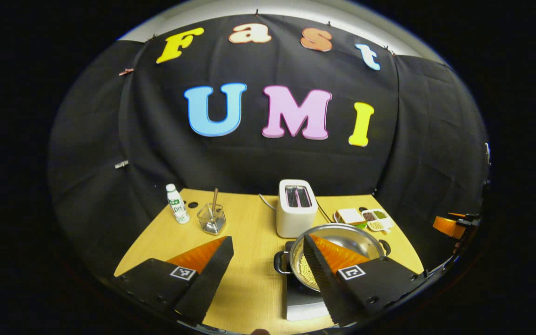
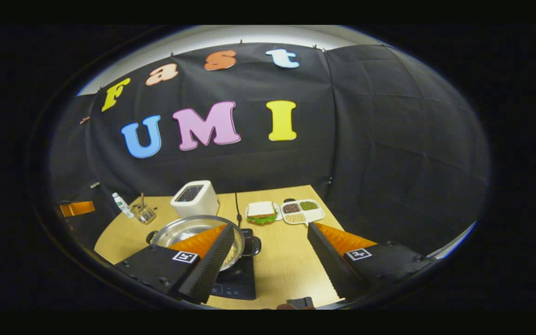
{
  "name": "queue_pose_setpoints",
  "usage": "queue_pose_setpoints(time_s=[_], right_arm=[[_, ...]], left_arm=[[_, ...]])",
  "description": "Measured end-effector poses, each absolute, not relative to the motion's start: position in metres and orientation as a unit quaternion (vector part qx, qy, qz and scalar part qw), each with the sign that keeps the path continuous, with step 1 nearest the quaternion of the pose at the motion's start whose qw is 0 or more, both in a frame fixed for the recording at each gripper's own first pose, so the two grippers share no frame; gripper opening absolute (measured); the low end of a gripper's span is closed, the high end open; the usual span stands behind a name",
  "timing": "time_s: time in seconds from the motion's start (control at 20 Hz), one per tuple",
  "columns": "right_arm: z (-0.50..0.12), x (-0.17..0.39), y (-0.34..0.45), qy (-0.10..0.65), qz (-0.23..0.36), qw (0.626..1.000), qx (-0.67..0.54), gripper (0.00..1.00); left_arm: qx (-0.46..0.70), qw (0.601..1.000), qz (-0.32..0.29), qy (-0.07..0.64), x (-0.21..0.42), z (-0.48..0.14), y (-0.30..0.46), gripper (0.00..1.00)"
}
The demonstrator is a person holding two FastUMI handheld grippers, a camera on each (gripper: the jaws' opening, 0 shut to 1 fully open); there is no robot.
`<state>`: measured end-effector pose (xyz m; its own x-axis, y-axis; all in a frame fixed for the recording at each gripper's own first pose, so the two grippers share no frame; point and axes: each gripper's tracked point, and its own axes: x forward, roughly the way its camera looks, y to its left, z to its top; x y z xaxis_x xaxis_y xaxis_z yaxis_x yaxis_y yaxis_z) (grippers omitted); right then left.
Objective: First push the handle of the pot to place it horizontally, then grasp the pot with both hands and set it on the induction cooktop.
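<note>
A steel pot [image 1: 342, 235] with two black side handles sits on the dark induction cooktop [image 1: 303, 304] at the table's near edge, with pale grains inside. One handle [image 1: 281, 263] points left and the other [image 1: 385, 246] right. My left gripper [image 1: 268, 239] is open and holds nothing; one of its fingers [image 1: 333, 274] covers part of the pot. In the right gripper view the pot [image 2: 184, 230] rests on the cooktop [image 2: 240, 281] at lower left. My right gripper [image 2: 270, 228] is open over bare table, with one finger [image 2: 203, 260] crossing the pot's rim.
A white toaster [image 1: 297, 209] stands behind the pot. A small bottle [image 1: 177, 204] and a glass cup [image 1: 211, 217] with a stick are at back left. A sandwich plate [image 2: 262, 211] and a divided tray [image 2: 302, 210] lie at back right on the wooden table [image 1: 249, 260].
</note>
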<state>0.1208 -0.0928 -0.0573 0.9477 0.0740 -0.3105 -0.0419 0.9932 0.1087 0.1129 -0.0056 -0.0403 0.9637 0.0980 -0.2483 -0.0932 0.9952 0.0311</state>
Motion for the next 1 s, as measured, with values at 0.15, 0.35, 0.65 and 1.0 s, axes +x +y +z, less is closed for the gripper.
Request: queue_pose_setpoints(time_s=[0.15, 0.35, 0.65, 1.0], right_arm=[[-0.022, 0.094, -0.088, 0.108, 0.035, 0.992, 0.059, 0.98], [0.001, 0.055, -0.073, 0.071, 0.047, 0.994, 0.073, 0.98], [0.012, 0.001, -0.068, 0.013, 0.058, 0.998, 0.024, 0.98], [-0.005, -0.041, -0.094, 0.005, 0.030, 1.000, 0.006, 1.00]], left_arm=[[0.034, 0.994, 0.066, 0.077, 0.074, -0.010, 0.004, 0.95], [0.056, 0.994, 0.085, 0.027, 0.019, 0.011, 0.009, 0.95], [-0.007, 0.995, 0.102, 0.010, -0.054, -0.017, 0.010, 0.95], [0.001, 0.991, 0.129, -0.020, -0.093, -0.036, 0.025, 0.95]])
